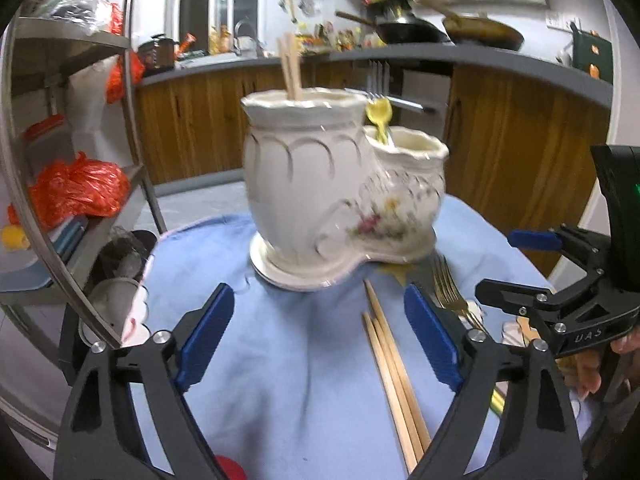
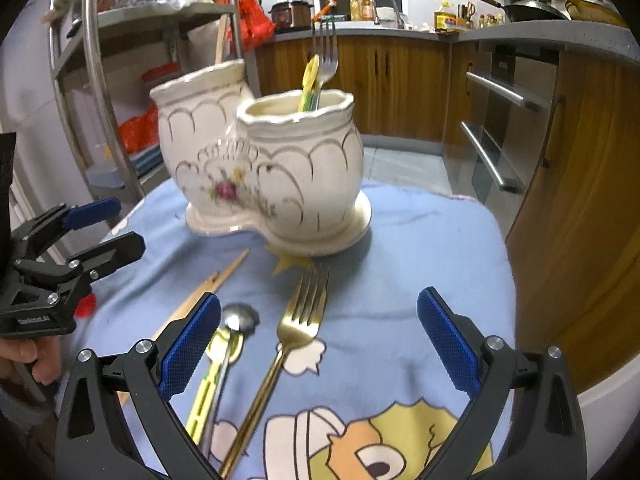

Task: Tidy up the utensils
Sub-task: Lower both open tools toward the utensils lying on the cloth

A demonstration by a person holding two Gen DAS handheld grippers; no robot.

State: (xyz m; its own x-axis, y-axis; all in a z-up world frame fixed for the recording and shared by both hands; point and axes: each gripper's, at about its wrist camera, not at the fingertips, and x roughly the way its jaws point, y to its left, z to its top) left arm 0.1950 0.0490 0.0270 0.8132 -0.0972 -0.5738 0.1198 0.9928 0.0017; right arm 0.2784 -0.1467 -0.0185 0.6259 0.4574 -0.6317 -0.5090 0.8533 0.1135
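A white ceramic two-pot utensil holder point(image 1: 320, 184) point(image 2: 280, 168) stands on a blue cartoon cloth point(image 1: 280, 360) point(image 2: 420, 272). Its taller pot holds chopsticks point(image 1: 290, 68); the lower pot holds a silver fork point(image 2: 326, 56) and a yellow spoon point(image 2: 310, 76). More chopsticks point(image 1: 392, 376) lie on the cloth just inside the right finger of my open left gripper point(image 1: 318, 312) point(image 2: 110, 226). A gold fork point(image 2: 300, 320) lies between the spread fingers of my open right gripper point(image 2: 320, 304) point(image 1: 520, 266), untouched. A silver spoon point(image 2: 240, 318) and a yellow-green utensil point(image 2: 208, 392) lie by its left finger.
A steel shelf rack point(image 1: 80, 160) with orange bags stands left of the table. Wooden cabinets point(image 2: 400, 80) and a grey counter with pans run behind. Oven handles point(image 2: 492, 160) are at the right. A person's hand point(image 2: 28, 360) holds the left gripper.
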